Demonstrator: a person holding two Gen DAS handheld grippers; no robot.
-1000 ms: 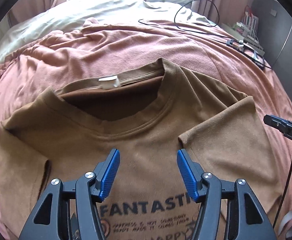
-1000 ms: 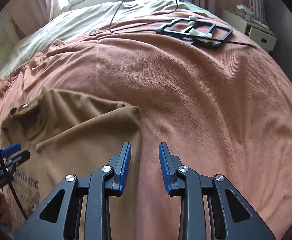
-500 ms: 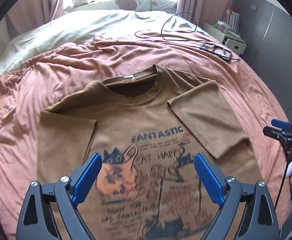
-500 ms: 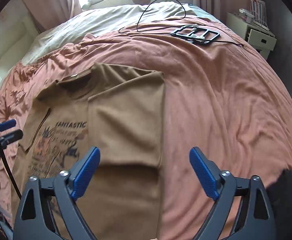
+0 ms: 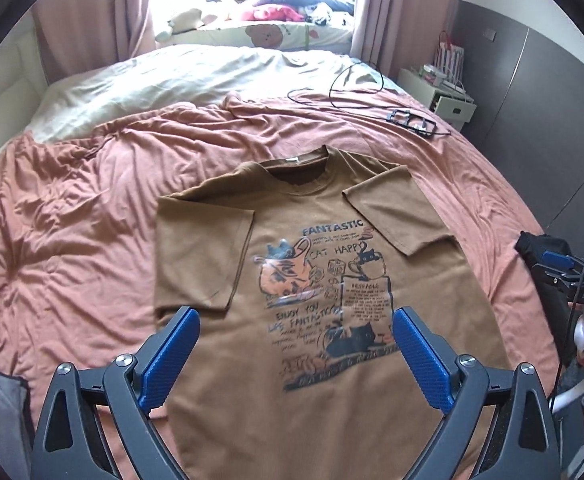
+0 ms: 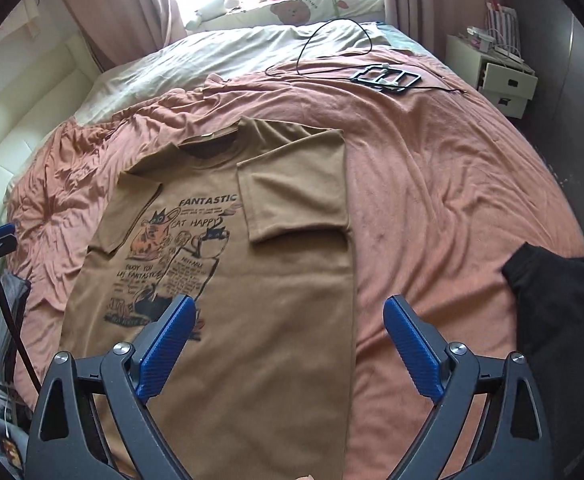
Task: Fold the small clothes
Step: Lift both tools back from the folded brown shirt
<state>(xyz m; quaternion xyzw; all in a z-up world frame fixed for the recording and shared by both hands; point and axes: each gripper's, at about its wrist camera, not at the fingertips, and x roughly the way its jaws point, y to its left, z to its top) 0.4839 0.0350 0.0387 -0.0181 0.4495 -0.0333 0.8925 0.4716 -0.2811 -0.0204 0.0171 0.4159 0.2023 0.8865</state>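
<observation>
brown t-shirt [image 5: 316,380] lies flat, print side up, on the pink bedspread [image 5: 72,240], both sleeves folded in over the front. left gripper [image 5: 294,354] hangs above the lower print, jaws spread wide, holding nothing. right gripper [image 6: 288,344] hangs over the shirt's right edge, also spread wide and holding nothing.
</observation>
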